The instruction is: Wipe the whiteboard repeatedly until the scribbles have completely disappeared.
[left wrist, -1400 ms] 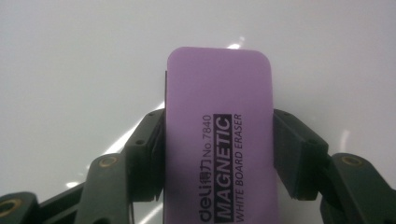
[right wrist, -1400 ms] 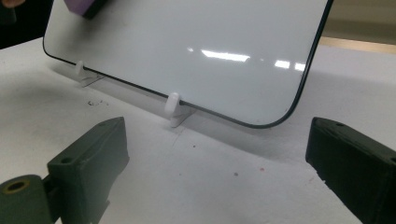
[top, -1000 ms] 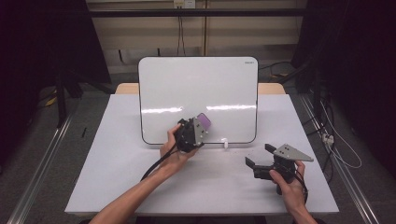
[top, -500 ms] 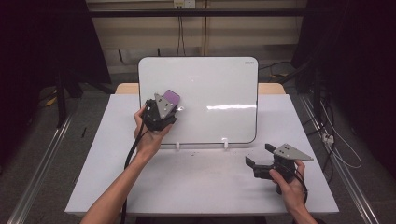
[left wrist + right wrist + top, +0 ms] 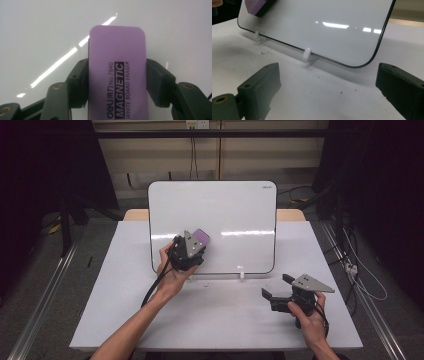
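Observation:
A white board (image 5: 220,207) stands tilted back on the white table (image 5: 215,320). My left gripper (image 5: 196,246) is held against the board's lower left part, shut on a purple magnetic whiteboard eraser (image 5: 201,237). In the left gripper view the eraser (image 5: 117,70) stands upright between the pads (image 5: 156,82), with the board (image 5: 37,30) close behind it. My right gripper (image 5: 276,287) rests in a hand on the table at the right, open, with nothing between its jaws. The right gripper view looks past the right gripper (image 5: 328,85) at the board's lower edge (image 5: 312,20) and the eraser (image 5: 255,6).
Small white clips (image 5: 307,55) hold the board's foot on the table. Dark specks lie on the table in front of it. Cables trail from both grippers. Metal rails (image 5: 45,295) run along the table's sides, and dark curtains hang beyond.
My left gripper with the eraser swept left and up across the board, then came back somewhat right and down. The right gripper stayed in place.

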Demonstrator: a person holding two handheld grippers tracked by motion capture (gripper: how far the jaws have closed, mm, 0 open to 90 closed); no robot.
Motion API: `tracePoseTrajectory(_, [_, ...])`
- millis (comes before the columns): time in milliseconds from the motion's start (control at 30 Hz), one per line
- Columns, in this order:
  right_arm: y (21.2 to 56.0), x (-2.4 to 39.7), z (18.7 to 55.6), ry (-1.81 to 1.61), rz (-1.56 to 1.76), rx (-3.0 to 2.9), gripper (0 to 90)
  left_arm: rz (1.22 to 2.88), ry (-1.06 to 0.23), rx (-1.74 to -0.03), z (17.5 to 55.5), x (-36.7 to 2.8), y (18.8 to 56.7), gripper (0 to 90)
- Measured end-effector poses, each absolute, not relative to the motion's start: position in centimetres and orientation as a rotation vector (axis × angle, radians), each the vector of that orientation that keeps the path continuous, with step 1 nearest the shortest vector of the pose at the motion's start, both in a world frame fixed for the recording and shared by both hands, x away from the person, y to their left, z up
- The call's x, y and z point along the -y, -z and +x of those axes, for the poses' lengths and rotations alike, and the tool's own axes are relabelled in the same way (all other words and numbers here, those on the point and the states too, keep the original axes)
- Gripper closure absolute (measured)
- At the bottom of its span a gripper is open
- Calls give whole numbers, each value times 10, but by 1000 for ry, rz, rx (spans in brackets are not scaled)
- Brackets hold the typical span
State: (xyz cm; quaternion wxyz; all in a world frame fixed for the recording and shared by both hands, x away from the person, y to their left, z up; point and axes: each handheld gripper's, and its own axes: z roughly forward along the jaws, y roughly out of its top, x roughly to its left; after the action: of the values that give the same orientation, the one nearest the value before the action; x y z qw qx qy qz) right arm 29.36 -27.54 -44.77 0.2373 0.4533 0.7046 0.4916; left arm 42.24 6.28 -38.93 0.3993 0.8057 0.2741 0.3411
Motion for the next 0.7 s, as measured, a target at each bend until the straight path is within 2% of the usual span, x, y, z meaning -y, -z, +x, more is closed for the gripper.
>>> tracePoseTrajectory(433, [445,266,295,-1367,1244,-1918,56,1896,-685,-742,405,-94,379,411])
tracePoseTrajectory(700, [444,256,295,-1403,1231,-1901,79,1832,-629,-790,393,-111,379,410])
